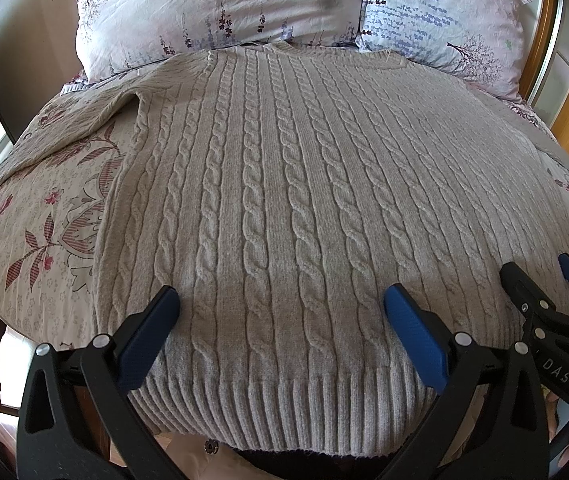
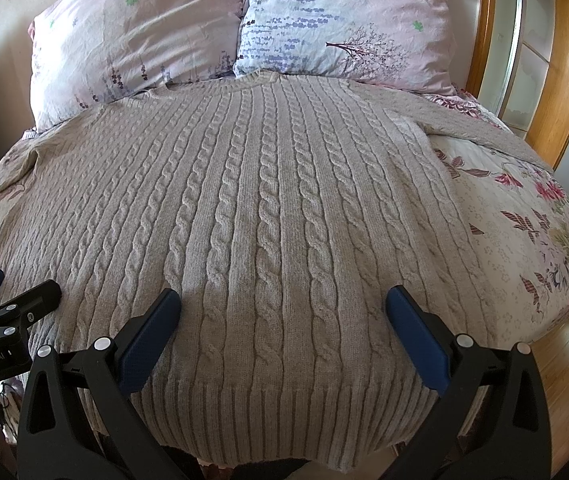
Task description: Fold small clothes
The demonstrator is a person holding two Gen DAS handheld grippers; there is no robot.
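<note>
Sweater (image 1: 284, 200) flat on bed | left gripper (image 1: 280, 300), right gripper (image 2: 282, 300) spread apart above hem

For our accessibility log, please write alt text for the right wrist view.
A beige cable-knit sweater lies flat on a floral bedspread, collar toward two pillows. The open right gripper hovers over its ribbed hem, the left gripper alongside.

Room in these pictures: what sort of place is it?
Most likely a bedroom at home. A grey cable-knit sweater lies spread on a bed with a floral bedspread, two patterned pillows at its head, beside a wooden frame.
</note>
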